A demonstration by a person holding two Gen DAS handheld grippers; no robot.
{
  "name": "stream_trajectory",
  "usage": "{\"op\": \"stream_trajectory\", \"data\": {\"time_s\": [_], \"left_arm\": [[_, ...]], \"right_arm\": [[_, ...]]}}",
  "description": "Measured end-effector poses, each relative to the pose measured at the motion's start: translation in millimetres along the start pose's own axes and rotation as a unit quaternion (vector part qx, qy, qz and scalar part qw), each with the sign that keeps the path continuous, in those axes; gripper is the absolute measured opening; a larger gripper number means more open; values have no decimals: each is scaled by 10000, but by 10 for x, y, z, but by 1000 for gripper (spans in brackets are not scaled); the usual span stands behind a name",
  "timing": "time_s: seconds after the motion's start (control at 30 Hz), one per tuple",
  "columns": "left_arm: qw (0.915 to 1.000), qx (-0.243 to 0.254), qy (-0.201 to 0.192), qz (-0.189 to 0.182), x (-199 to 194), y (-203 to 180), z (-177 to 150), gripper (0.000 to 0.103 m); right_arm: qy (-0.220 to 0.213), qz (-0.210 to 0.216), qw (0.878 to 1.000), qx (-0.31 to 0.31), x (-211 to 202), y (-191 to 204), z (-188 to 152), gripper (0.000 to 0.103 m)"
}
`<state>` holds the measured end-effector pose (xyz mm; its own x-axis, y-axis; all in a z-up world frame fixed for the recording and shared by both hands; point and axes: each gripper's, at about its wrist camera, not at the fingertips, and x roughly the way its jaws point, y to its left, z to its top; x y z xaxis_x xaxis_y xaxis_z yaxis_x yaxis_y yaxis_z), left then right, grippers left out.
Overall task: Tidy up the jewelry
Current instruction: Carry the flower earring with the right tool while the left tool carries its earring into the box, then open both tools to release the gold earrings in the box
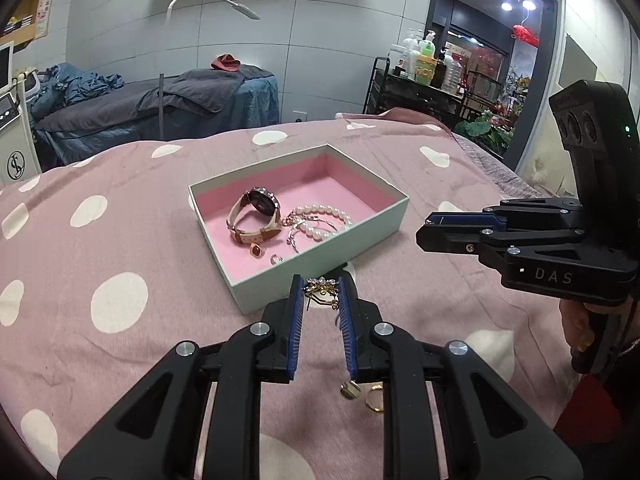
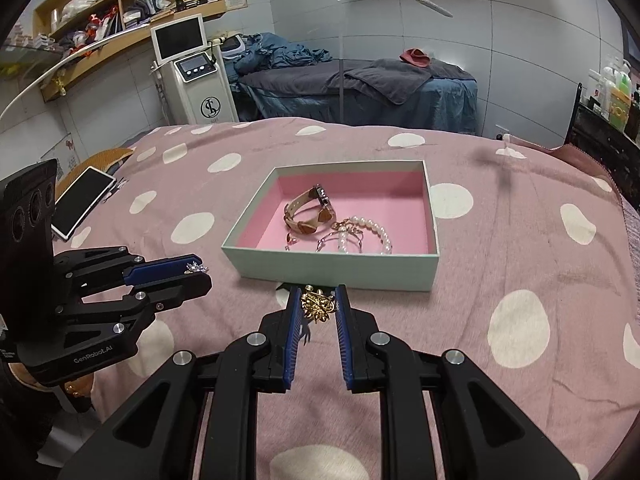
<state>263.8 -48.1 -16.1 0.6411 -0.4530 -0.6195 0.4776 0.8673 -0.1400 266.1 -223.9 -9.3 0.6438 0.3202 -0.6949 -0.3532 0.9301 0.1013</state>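
Left wrist view puts the box (image 1: 362,226) straight ahead of my left gripper (image 1: 320,294), its near long wall just past the fingertips, so whatever I carry has to clear that wall before it can go down onto the pink lining. The box lies with its long axis running across in front of me, slightly skewed in this view; in the right wrist view its near wall (image 2: 332,266) runs almost square to my right gripper (image 2: 318,300), which sits just short of the middle of that wall. I judge both hands about equally close to the box, the left one nearer its left corner.

My left gripper is nearly closed, pinching a small brooch (image 1: 321,286) with clear stones on a gold stem at the very tips. My right gripper is likewise nearly closed, on a gold leafy piece (image 2: 317,304), spiky and tangled-looking, held near the tips.

Already inside the box, toward its near half, are a watch (image 1: 256,212) with a pale strap standing on edge, a pearl bracelet (image 1: 324,216), a thin hoop bangle (image 1: 304,234) and two small rings (image 1: 266,254). The far half of the lining is bare. On the spotted bedspread (image 1: 120,264), beneath my left gripper, two gold pieces (image 1: 362,394) wait outside the box, near the bed's front edge.
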Motion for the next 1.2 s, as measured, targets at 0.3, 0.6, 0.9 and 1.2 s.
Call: {"op": "stream_trajectory", "data": {"time_s": [0.3, 0.6, 0.9, 1.2], "left_arm": [[9994, -163, 292, 124, 437, 209, 372, 18], [9963, -272, 770, 271, 865, 288, 441, 18], [9949, -201, 932, 340, 1031, 291, 397, 18], [9947, -12, 877, 531, 1002, 239, 392, 21]], "right_arm": [[136, -225, 9996, -57, 389, -108, 388, 17], [528, -420, 9977, -21, 876, -193, 575, 17], [808, -484, 9955, -98, 1093, -192, 545, 17], [746, -496, 9959, -96, 1101, -227, 489, 17]]}}
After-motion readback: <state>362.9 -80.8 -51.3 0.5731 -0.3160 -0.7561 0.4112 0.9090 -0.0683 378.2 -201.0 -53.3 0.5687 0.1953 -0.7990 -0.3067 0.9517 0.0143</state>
